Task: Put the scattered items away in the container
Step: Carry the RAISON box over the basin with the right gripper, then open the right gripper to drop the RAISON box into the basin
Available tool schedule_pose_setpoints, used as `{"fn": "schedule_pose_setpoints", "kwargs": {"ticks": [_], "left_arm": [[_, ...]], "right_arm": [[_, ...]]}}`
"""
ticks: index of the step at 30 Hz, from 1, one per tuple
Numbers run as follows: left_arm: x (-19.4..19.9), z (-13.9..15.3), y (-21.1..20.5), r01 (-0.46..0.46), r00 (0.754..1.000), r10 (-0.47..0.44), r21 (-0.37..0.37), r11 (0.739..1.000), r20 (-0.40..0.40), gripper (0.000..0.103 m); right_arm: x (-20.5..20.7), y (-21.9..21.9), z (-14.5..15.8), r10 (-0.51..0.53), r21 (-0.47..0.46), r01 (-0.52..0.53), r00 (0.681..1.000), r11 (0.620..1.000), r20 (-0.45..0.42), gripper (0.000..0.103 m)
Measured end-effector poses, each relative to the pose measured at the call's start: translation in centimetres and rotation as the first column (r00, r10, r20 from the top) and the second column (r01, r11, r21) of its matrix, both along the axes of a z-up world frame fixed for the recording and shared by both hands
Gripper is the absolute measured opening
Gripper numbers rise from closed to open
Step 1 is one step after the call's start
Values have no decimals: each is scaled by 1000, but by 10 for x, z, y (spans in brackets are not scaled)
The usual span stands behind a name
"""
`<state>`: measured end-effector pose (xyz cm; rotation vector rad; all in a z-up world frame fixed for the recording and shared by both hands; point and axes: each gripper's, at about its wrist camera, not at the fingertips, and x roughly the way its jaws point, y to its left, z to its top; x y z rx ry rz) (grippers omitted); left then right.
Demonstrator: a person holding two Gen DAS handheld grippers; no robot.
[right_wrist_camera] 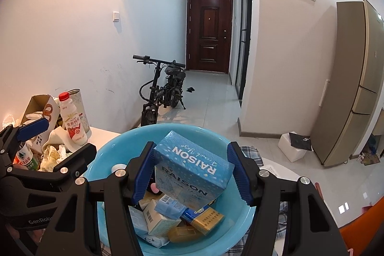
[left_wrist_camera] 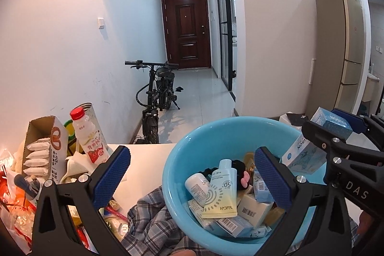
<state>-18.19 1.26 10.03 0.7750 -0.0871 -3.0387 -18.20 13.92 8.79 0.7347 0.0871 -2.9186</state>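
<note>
A light blue basin [left_wrist_camera: 173, 160] [right_wrist_camera: 108, 148] stands on a plaid cloth and holds several small boxes, tubes and bottles, among them a yellow sunscreen tube [left_wrist_camera: 220, 193]. My right gripper [right_wrist_camera: 192, 172] is shut on a blue "RAISON" box [right_wrist_camera: 192, 164], which hangs tilted just above the pile in the basin. From the left wrist this box [left_wrist_camera: 304, 155] shows over the basin's right rim, with the right gripper [left_wrist_camera: 331, 127] around it. My left gripper [left_wrist_camera: 192, 176] stands open and holds nothing, its fingers straddling the basin's left rim; in the right wrist view this left gripper [right_wrist_camera: 57, 143] sits left of the basin.
Left of the basin, the white table [left_wrist_camera: 144, 160] carries clutter: a red-capped milk bottle [left_wrist_camera: 88, 136], an open pretzel box [left_wrist_camera: 43, 148], tissues, snack packets. Plaid cloth [left_wrist_camera: 148, 220] lies under the basin. Beyond are a bicycle [left_wrist_camera: 156, 92], a fridge [left_wrist_camera: 340, 47] and a white box [right_wrist_camera: 295, 145] on the floor.
</note>
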Motion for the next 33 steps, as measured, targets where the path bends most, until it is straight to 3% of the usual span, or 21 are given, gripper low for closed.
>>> {"fn": "schedule_pose_setpoints", "kwargs": {"ticks": [16, 17, 19, 21, 23, 28, 33], "left_arm": [[-2, -1, 0, -5, 1000, 5, -6, 1000, 6, 102], [-2, -1, -1, -11, 1000, 11, -11, 1000, 4, 102], [-2, -1, -3, -17, 1000, 17, -18, 1000, 2, 103], [-2, -1, -5, -8, 1000, 8, -2, 1000, -1, 103], [-1, 0, -6, 0, 1000, 0, 7, 1000, 0, 103], [7, 5, -6, -14, 1000, 14, -28, 999, -27, 103], [23, 21, -15, -16, 997, 16, -1, 1000, -75, 103]], "right_arm": [[-2, -1, -3, -6, 4, 6, 1000, 1000, 4, 64], [-2, -2, -3, -13, 12, 13, 1000, 1000, 9, 65], [-5, -3, -5, -89, 75, 88, 996, 993, 18, 94], [-7, 0, -5, -133, 82, 132, 991, 988, 15, 103], [-7, 3, -6, -108, 41, 107, 993, 993, 35, 103], [-2, -4, -2, -137, 77, 135, 990, 988, 21, 103], [12, -5, 15, -140, 65, 141, 990, 988, -16, 103]]}}
